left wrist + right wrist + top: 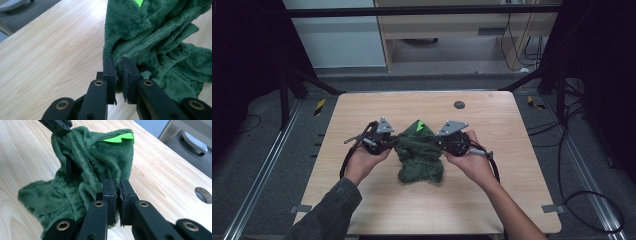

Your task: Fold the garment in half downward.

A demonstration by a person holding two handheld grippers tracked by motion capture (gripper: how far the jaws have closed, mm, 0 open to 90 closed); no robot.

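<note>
On the table (pixel 362 210), a dark round hole (pixel 459 105) is seen beyond the green garment (pixel 419 155). Its long axis is laid near-to-far, the lime tag (pixel 420 125) farthest. It is clamped by the left tool (pixel 393 143) and right tool (pixel 438 143).

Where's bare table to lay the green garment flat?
Free: near strip below the green garment, far strip up to the round hole, both side margins. Crowded: centre, where left gripper and right gripper pinch it.

Even overhead light brightens the pale wooden table (pixel 412 200); surroundings at nine and three o'clock fall dark. Gripper views look sharp, backgrounds slightly soft.
</note>
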